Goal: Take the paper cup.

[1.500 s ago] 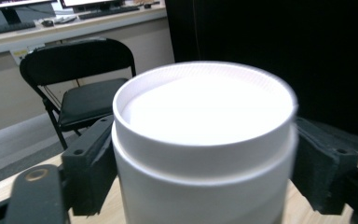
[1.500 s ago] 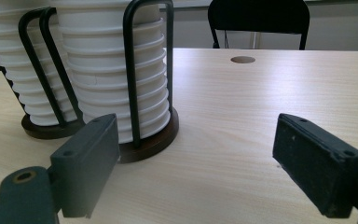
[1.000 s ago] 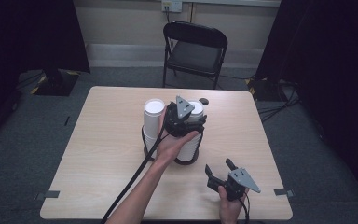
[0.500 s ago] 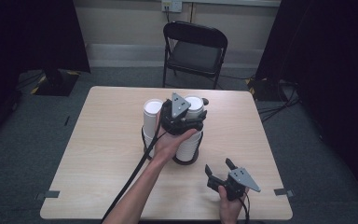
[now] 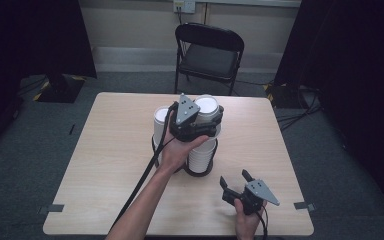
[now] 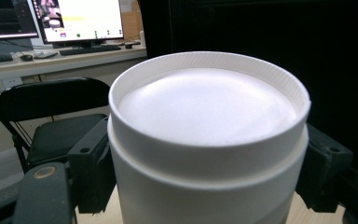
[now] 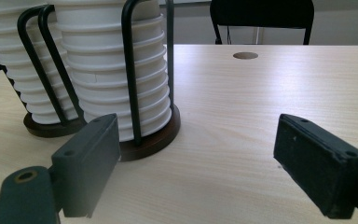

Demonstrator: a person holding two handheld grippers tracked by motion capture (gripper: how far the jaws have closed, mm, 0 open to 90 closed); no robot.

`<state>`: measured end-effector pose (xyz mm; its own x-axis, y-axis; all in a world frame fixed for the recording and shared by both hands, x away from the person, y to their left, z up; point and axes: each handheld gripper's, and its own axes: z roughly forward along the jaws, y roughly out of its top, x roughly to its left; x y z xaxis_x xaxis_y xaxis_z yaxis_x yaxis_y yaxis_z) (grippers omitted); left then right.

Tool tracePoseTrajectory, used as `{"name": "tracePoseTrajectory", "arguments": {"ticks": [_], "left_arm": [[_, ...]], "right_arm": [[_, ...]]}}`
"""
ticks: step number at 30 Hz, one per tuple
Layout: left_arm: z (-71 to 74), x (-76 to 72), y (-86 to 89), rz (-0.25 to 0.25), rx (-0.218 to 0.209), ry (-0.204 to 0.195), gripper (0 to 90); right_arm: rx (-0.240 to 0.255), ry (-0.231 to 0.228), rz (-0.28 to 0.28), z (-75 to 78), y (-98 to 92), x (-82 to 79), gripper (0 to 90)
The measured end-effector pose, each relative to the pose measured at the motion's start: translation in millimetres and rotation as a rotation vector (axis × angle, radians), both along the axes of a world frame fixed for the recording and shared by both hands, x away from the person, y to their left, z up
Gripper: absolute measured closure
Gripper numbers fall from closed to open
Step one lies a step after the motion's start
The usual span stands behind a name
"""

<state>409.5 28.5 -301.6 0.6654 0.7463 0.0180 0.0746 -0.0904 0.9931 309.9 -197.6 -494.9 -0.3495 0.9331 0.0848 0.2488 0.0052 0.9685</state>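
Left gripper clamps my top cup above the right-hand stack — wire holder rods hem it in, second stack alongside; right gripper rests agape on the table.

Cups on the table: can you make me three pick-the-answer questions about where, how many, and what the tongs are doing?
1. Where is the right tongs?
A. on the chair
B. near the table's front edge
C. on the floor

2. How many stacks of white cups stand in racks?
A. two
B. four
C. five

3. What is the left tongs doing?
A. lying flat on the table
B. hanging open over bare wood
C. gripping the top cup

Answers: 1 B, the high view shows it low by the front edge. 2 A, two stacks stand side by side. 3 C, both pads press the cup's sides.
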Motion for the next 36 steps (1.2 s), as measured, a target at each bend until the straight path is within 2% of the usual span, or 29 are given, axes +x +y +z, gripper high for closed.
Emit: {"name": "tracePoseTrajectory", "arguments": {"ticks": [6, 8, 10, 15, 17, 23, 24, 30, 36], "left_arm": [[5.3, 0.3, 9.3, 0.011, -0.047, 0.001, 21.4], [9.0, 0.0, 15.1, 0.018, -0.075, -0.004, 21.4], [10.9, -1.0, 17.2, 0.012, -0.086, -0.014, 21.5], [13.1, -2.4, 21.4, 0.003, -0.089, -0.021, 21.5], [14.1, -3.1, 23.0, -0.024, -0.098, -0.019, 21.5], [18.0, -8.8, 28.0, -0.010, -0.102, -0.028, 21.5], [20.0, -11.3, 30.5, -0.018, -0.114, -0.031, 21.5], [22.4, -20.3, 36.3, -0.011, -0.107, -0.053, 21.5], [18.9, -28.4, 44.5, -0.020, -0.130, -0.043, 21.5]], "right_arm": [[0.002, -0.003, -0.001, -0.1, -0.1, 0.0, 13.8], [0.001, -0.003, 0.000, -0.1, 0.0, 0.0, 13.8], [0.001, -0.003, 0.000, -0.1, 0.1, 0.0, 13.8], [0.003, -0.004, -0.001, -0.1, -0.1, -0.1, 13.8], [0.002, -0.003, 0.000, -0.1, 0.0, 0.0, 13.8], [0.002, -0.004, -0.001, -0.1, -0.1, -0.2, 13.8], [0.001, -0.004, -0.002, -0.1, 0.1, -0.2, 13.9], [0.000, -0.004, -0.004, -0.1, 0.1, -0.3, 13.9], [-0.001, -0.002, -0.004, -0.1, 0.3, 0.0, 14.0]]}}
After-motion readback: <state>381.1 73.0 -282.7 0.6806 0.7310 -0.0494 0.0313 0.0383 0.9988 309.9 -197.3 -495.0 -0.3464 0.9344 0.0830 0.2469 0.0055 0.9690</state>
